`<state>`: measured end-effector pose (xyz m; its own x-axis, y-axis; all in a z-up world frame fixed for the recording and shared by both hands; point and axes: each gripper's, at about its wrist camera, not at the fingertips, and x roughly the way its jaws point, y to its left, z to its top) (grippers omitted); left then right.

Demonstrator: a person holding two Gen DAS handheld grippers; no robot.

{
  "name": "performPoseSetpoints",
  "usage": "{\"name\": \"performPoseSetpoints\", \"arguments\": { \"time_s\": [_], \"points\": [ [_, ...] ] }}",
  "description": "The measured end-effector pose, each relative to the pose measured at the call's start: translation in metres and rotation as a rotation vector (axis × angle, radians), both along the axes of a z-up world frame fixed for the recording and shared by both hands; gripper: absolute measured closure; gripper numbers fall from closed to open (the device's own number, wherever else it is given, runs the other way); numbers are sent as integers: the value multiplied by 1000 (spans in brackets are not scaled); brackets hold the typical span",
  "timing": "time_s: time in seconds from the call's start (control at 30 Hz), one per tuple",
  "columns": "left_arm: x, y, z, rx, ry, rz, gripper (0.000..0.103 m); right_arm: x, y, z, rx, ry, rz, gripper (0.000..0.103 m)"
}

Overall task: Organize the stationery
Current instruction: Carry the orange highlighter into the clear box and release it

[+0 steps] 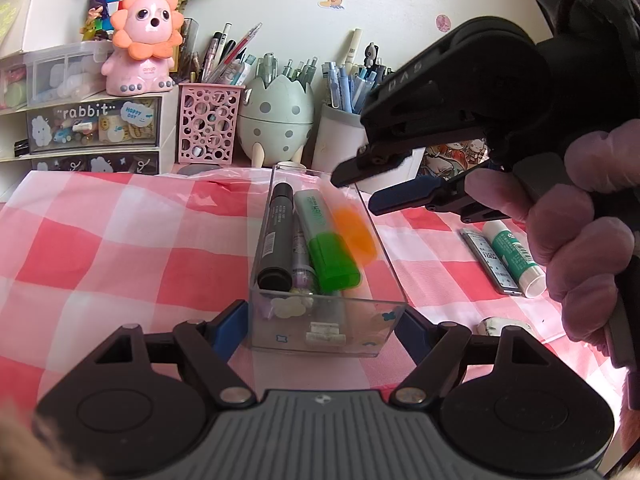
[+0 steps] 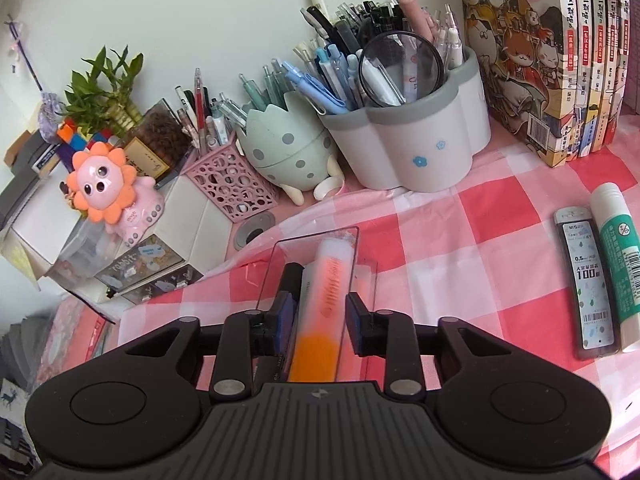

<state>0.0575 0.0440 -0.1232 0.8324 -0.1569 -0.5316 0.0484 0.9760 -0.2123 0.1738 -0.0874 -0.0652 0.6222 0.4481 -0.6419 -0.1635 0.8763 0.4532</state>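
Checked cloth (image 1: pixel 120 240) | left claw (image 1: pixel 320 320) clamps clear box (image 1: pixel 320 328) | right claw (image 2: pixel 320 316) released, blurred orange highlighter (image 2: pixel 324 300) seemingly loose

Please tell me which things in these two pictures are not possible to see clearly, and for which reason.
- Orange highlighter: motion-blurred in both views; its print is unreadable, and whether it already rests in the clear box is unclear.
- Purple pen, left wrist view: mostly hidden between the black marker and green highlighter.
- White item, left wrist view: partly hidden by the left gripper.
- Glue stick: small label text unreadable.
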Motion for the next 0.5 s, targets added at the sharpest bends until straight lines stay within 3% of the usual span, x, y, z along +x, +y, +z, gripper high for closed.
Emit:
{"name": "performPoseSetpoints", "arguments": {
  "time_s": [0.23, 0.5],
  "points": [
    [0, 0, 0, 0, 0, 0, 51, -2, 0, 4, -17, -21, 10, 67],
    [0, 0, 0, 0, 0, 0, 51, -9, -8, 7, -48, -48, 13, 55]
  ]
}}
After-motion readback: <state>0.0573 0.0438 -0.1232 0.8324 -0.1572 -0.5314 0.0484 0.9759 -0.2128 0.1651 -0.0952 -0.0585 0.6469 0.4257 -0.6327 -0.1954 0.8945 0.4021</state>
